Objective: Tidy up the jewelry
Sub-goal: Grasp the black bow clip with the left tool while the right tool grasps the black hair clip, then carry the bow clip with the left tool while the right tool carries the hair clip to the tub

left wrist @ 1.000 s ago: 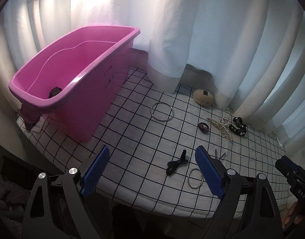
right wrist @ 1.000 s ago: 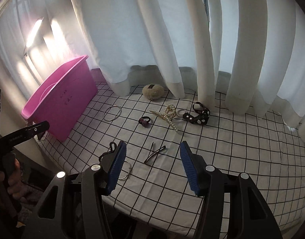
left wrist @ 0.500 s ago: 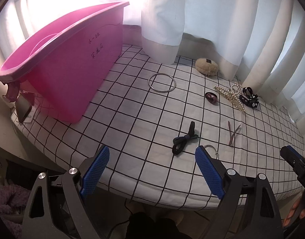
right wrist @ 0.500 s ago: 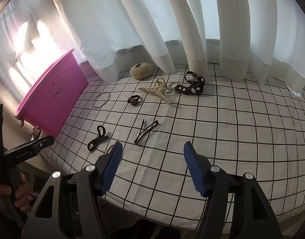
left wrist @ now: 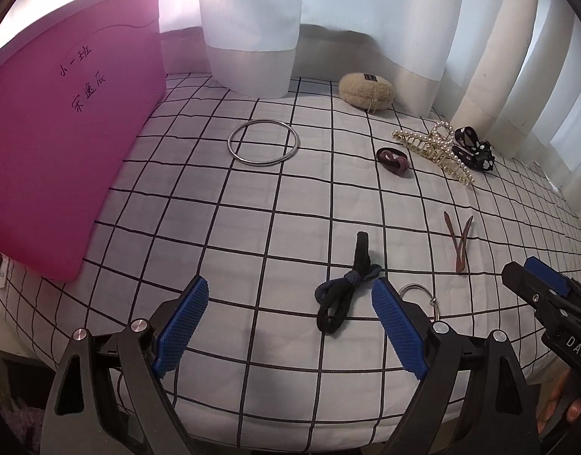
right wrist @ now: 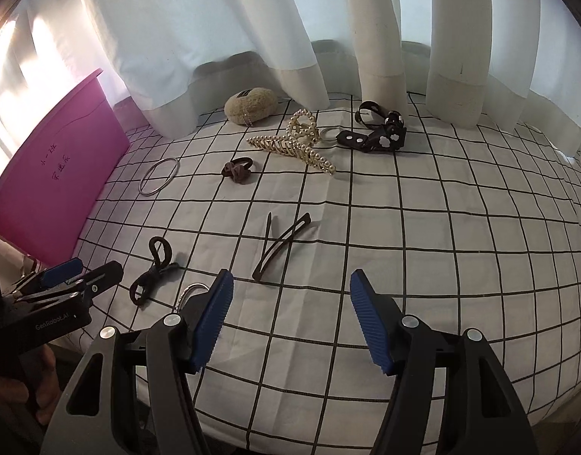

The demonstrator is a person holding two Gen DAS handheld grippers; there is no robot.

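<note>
Jewelry and hair pieces lie on a checked cloth. A dark hair tie (left wrist: 345, 288) (right wrist: 154, 271) lies just ahead of my open, empty left gripper (left wrist: 290, 326), near its right finger. A small metal ring (left wrist: 417, 295) is partly hidden behind that finger. A brown hair clip (right wrist: 281, 244) (left wrist: 459, 242) lies ahead of my open, empty right gripper (right wrist: 290, 326). Farther back are a silver bangle (left wrist: 263, 143), a maroon scrunchie (left wrist: 392, 159), a pearl claw clip (left wrist: 434, 149) and a black bow clip (right wrist: 377, 131).
A pink plastic tub (left wrist: 63, 144) stands at the left on the cloth. A beige fuzzy pouch (left wrist: 366, 89) sits at the back by white curtains (left wrist: 252, 26). The cloth's front edge (left wrist: 275, 417) drops off just below the grippers.
Both grippers have moved lower and closer to the cloth. The hair tie, ring and hair clip now sit nearer the fingers. Nothing was picked up.
</note>
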